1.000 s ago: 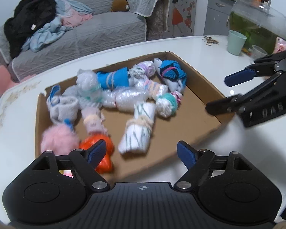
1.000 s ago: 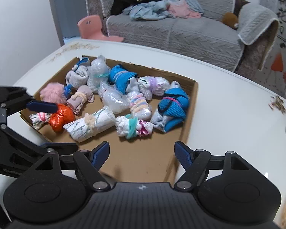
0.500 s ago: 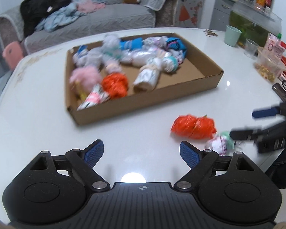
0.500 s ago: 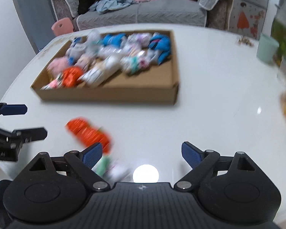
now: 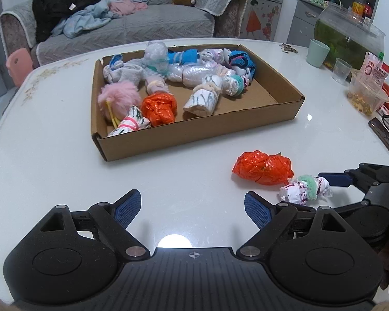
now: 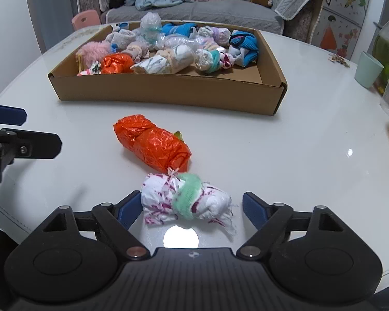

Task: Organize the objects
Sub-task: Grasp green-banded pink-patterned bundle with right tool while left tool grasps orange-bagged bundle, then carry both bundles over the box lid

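A: Now, your white bundle (image 6: 186, 202) lies on the table (image 6: 285, 160), touching the orange roll (image 6: 153, 142), nearer you than the box (image 6: 168, 88).

B: Right gripper (image 6: 192, 207) is closing around it; left gripper (image 5: 192, 207) gapes empty. Clamp across the green band, clear of the orange roll.

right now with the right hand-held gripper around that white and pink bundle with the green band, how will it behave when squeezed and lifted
The white and pink bundle looks like soft rolled cloth, so it will probably squash between the closing right hand-held gripper. The green band should keep it rolled, though the loose frayed end may droop. It likely weighs little, and could nudge the orange bundle beside it.
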A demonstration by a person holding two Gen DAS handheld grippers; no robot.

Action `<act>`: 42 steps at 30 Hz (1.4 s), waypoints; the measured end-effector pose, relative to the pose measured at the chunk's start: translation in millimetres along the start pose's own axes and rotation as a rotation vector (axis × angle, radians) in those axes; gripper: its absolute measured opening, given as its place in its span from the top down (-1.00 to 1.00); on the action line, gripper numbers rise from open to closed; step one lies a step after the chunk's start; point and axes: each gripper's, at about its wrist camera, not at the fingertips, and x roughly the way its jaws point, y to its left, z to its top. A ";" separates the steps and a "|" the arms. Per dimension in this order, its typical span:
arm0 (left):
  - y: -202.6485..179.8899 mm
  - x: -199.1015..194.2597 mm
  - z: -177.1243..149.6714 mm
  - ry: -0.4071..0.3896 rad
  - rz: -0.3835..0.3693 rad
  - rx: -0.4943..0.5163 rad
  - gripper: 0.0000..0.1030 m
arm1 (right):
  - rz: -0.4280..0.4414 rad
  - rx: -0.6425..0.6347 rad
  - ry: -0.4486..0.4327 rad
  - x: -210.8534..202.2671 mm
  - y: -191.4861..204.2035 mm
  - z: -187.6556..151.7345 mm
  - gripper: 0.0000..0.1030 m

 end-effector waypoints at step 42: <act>-85.3 46.3 15.4 -0.036 -0.019 0.111 -0.33 | 0.003 0.108 -0.067 -43.9 -82.7 35.3 -0.11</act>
